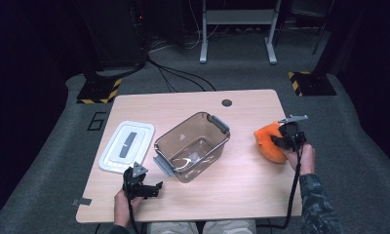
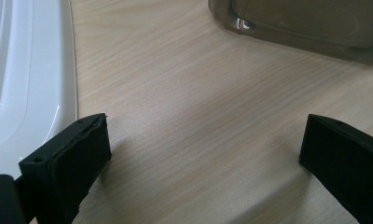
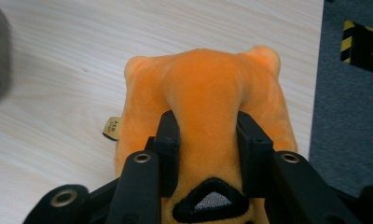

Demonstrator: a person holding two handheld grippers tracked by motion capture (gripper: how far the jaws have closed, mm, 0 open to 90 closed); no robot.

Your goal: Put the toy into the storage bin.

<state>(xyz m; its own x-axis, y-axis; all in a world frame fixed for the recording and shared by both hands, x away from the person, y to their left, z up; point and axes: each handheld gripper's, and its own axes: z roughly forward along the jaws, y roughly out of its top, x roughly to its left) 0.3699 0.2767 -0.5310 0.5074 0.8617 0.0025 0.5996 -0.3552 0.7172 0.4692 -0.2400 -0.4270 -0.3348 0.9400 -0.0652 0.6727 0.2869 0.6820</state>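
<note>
A light wooden table (image 1: 242, 190) seen from above holds three things. Near its right edge lies an orange plush toy (image 1: 267, 141). The right gripper (image 1: 286, 138), held in the person's right hand (image 1: 306, 157), is clamped on this toy. In the right gripper view, the two black jaws press into a raised fold of the plush toy (image 3: 208, 93), pinching it from both sides, and a small tan label (image 3: 112, 128) sticks out from the toy's left edge onto the wood.

In the middle of the table stands a clear brownish plastic box (image 1: 191, 146) with grey clips at two ends, open at the top. To its left, flat on the table, lies a white lid (image 1: 126, 146) with a grey strip down its centre.

The left gripper (image 1: 154, 187) sits low near the front left of the table, just in front of the lid. In the left gripper view its jaws stand wide apart over bare wood, holding nothing, with the lid (image 2: 26, 79) at the left edge and a corner of the box (image 2: 306, 28) at the upper right.
</note>
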